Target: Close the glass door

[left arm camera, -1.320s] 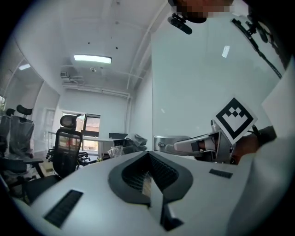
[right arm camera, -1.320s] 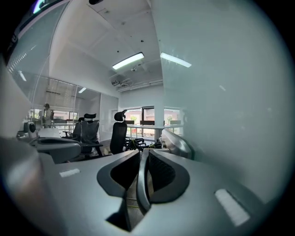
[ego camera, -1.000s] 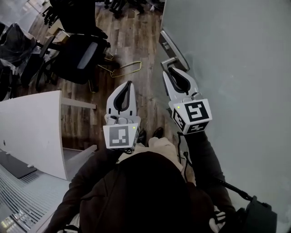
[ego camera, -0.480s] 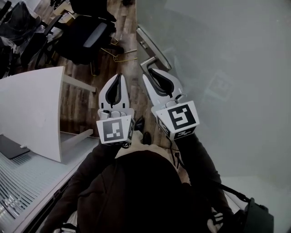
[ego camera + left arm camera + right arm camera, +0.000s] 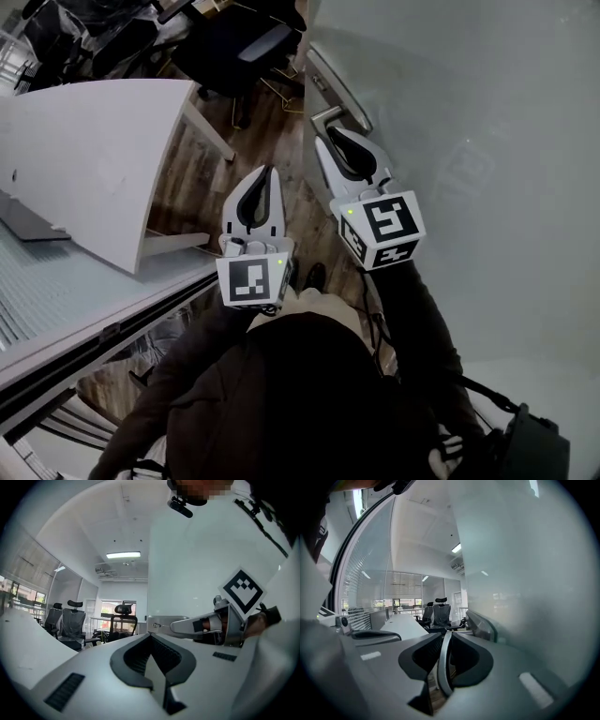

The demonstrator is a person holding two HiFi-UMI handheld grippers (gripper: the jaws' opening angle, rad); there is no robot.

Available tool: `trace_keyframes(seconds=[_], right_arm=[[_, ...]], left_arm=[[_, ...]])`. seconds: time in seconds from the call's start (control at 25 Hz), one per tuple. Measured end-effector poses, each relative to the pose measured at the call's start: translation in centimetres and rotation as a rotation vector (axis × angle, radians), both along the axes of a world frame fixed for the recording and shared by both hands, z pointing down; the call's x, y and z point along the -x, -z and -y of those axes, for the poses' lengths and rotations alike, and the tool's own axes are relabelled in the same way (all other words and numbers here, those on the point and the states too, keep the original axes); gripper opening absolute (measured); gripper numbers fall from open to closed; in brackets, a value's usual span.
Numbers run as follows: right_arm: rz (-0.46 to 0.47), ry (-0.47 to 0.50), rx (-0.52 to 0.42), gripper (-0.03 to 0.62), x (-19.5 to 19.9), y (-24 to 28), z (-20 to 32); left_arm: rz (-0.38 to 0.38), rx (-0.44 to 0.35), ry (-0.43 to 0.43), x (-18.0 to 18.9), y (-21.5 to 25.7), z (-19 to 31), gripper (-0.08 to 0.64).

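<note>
The right gripper [image 5: 330, 145] sits just right of centre in the head view, its jaws clamped on the lever handle [image 5: 328, 115] of the glass door [image 5: 487, 141]. The frosted door fills the whole right side of that frame, with its edge running down from the top centre. In the right gripper view the grip is plain: the thin silver lever [image 5: 442, 667] stands upright between the two dark pads of the gripper [image 5: 445, 637], and the door pane [image 5: 525, 573] runs close along the right.

The left gripper [image 5: 263, 183] hangs just left of it, at the frame's middle. Its jaws are pressed together on nothing, and it is apart from the door. Its own view shows the same, with the jaws of the gripper [image 5: 151, 639] meeting with no thing between them.

The step in hand looks to be swinging the door shut by the lever. To do it well, the clamp should stay firm and square on the lever so it does not slip along the bar. The pull should follow the door's arc rather than a straight line, slowing near the frame so the latch seats without a slam. The idle gripper is best kept clear of the door edge.

A white tabletop [image 5: 103, 159] lies at upper left above the wooden floor [image 5: 272, 141], with office chairs [image 5: 234, 42] along the top. No container shows in any view.
</note>
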State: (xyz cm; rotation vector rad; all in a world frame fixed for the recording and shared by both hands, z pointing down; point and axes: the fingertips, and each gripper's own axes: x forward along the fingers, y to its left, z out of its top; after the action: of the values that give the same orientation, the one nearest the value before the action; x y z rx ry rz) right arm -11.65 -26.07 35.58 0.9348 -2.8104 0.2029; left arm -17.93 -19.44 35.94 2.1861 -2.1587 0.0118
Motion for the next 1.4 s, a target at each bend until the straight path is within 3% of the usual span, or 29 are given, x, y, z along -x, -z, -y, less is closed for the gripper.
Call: trace_keyframes(seconds=[0.12,0.28,0.68,1.2,1.4], right_arm=[[0.004,0.039,0.000,0.064,1.9,0.3,-2.3],[0.019,0.088,-0.003,0.064,3.9,0.8,-5.2],[0.017,0.192,0.010,0.064,7.5,1.2,-11.4],[0.006,0.315,-0.002,0.063,11.3,2.6,-23.7],[0.011,0.369,0.001,0.063,12.3,2.6,-28.1]], left_arm=[[-0.005,0.005,0.022,2.3,0.5,-2.8,-0.003],[0.018,-0.007,-0.024,3.6,0.7,-6.3,-0.003],[0.031,0.010,0.020,6.0,1.6,-12.0,-0.003],[0.019,-0.008,0.221,8.8,2.3,-28.0,-0.003],[0.022,-0.014,0.245,9.2,3.2,-31.4,-0.003]])
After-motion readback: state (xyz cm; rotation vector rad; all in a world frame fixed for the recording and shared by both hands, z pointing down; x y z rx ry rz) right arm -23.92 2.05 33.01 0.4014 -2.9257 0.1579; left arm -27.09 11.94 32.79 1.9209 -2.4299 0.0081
